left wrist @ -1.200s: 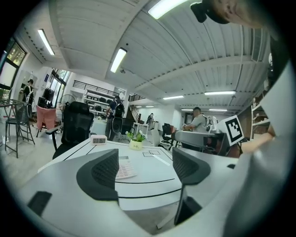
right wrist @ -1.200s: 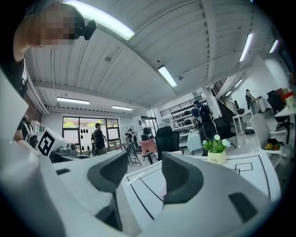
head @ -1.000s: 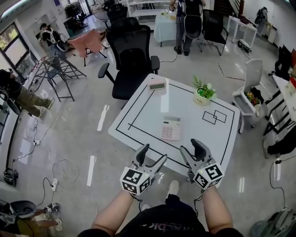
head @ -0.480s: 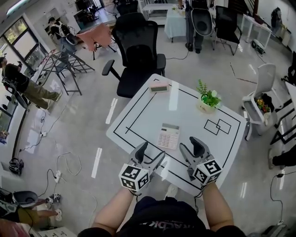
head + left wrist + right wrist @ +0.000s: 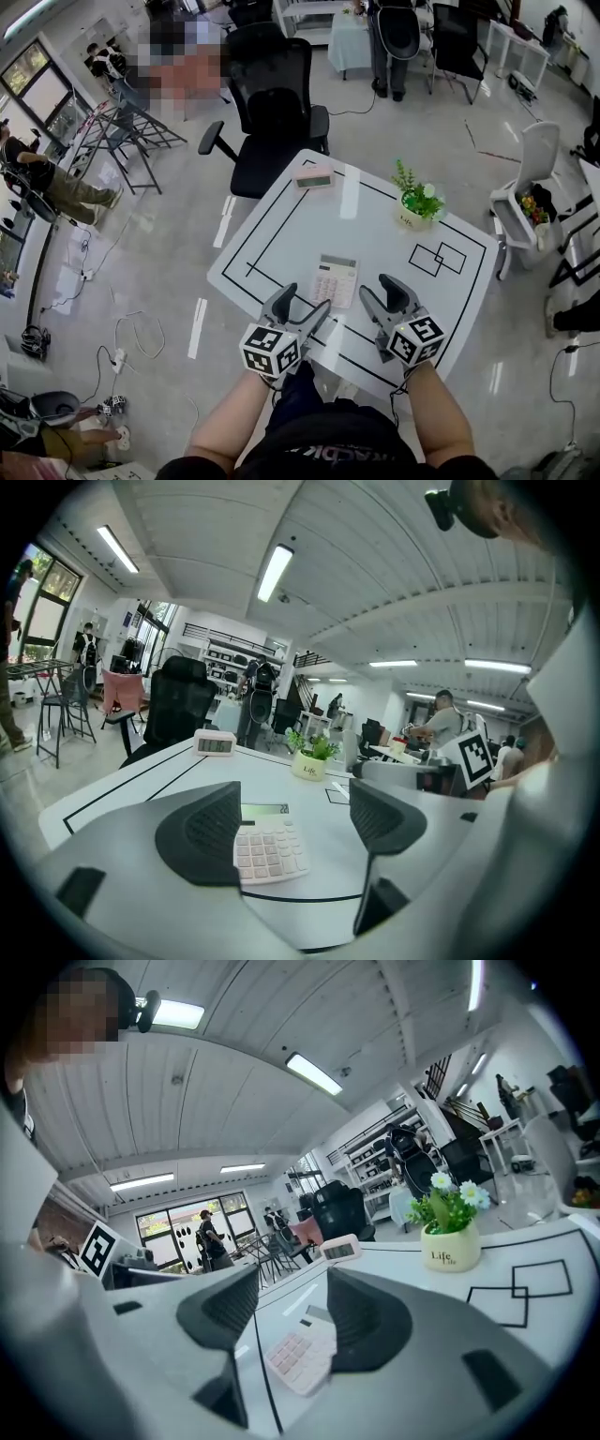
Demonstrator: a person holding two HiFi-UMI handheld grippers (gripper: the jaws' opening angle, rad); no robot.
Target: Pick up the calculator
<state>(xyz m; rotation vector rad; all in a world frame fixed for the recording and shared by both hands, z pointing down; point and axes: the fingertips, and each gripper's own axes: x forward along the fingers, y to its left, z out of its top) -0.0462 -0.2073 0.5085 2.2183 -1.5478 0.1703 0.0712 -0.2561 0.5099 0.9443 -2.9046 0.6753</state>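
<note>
1. Calculator point(image 5: 336, 280) flat on the white table point(image 5: 309, 220), keys up, low in the centre of the head view and inside the black taped outline point(image 5: 265, 232).
2. The left gripper point(image 5: 305, 304) sits just below and left of it. Its jaws are spread wide and hold nothing. In the left gripper view the calculator lies on the table just beyond the gap, nearer the left jaw.
3. The right gripper point(image 5: 382, 292) sits just below and right of it, its jaws likewise parted and empty. In the right gripper view the calculator shows through the gap, low in the centre.
4. Further up the table a small pink clock point(image 5: 314, 175) stands at the far edge. A potted plant point(image 5: 417, 202) stands toward the upper right. Two overlapping black rectangles point(image 5: 438, 258) are marked to the right of the calculator.
5. A black office chair point(image 5: 272, 103) is drawn up above the table, and a white chair point(image 5: 534, 169) stands at the right of the frame. The grey floor is glossy, with cables point(image 5: 127, 342) trailing at lower left. A person point(image 5: 37, 178) stands at the left edge.
</note>
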